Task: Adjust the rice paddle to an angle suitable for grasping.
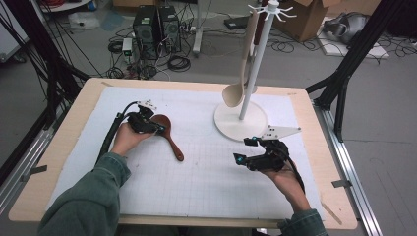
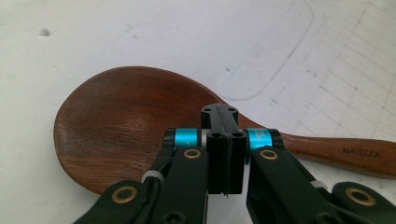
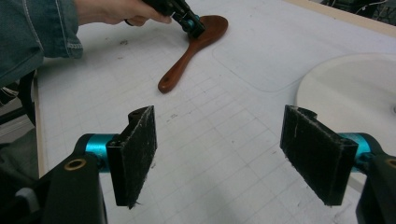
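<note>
Left gripper (image 2: 225, 154): jaws clenched together, tips just above the bowl's neck, nothing between them.
Dark brown wooden spoon (image 1: 169, 135): centre-left of the high view; handle runs toward lower right.
Right gripper (image 1: 249, 151): released, farther off.

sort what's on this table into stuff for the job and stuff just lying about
In the job:
- dark brown wooden spoon, lying on the mat
- left gripper, shut, over its bowl
- white hook stand
- pale wooden spoon hanging on it

Lying about:
- right gripper, open, holding nothing
- black computer towers on the floor
</note>
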`<state>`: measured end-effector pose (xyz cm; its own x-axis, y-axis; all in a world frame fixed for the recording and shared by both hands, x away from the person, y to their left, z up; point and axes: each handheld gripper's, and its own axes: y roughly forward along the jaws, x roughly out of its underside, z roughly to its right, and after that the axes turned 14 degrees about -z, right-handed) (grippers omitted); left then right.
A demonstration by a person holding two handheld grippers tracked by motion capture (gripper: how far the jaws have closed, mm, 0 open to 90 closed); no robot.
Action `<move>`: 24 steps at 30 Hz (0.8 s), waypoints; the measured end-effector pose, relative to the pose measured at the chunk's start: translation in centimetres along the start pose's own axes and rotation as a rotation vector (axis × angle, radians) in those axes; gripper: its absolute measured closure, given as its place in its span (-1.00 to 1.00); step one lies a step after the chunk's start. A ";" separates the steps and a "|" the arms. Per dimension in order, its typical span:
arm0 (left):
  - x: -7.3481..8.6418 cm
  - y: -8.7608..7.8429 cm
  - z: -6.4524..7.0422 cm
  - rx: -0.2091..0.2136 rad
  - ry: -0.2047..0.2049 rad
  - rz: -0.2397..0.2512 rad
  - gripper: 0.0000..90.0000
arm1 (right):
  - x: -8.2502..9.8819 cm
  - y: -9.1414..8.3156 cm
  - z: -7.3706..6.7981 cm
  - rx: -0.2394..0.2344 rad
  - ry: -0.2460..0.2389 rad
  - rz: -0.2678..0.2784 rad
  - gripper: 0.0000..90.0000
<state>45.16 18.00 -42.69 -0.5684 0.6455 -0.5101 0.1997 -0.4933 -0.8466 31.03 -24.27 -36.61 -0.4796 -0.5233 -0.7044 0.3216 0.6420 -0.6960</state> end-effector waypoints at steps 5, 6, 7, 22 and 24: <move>0.1 0.0 1.2 0.008 0.036 -0.025 1.00 | 0.0 0.1 -0.1 0.008 -0.010 0.006 -0.41; 0.1 0.0 1.6 0.006 0.045 -0.022 1.00 | 0.0 0.1 -0.1 0.003 -0.005 0.004 -0.41; 0.2 0.0 1.8 0.012 0.045 -0.019 1.00 | 0.0 0.1 -0.2 0.004 -0.003 0.006 -0.41; 1.1 -0.4 4.4 0.057 0.088 -0.020 1.00 | 0.1 0.7 -0.3 0.002 -0.008 0.006 -0.41; 1.4 -0.4 4.6 0.059 0.094 -0.013 1.00 | 0.2 0.7 -0.3 -0.005 -0.005 0.005 -0.41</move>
<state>40.58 16.43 -42.36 -0.4932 0.7023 -0.5134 0.1436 -0.5164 -0.8443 30.92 -23.70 -37.22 -0.4740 -0.5229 -0.7084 0.3198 0.6474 -0.6918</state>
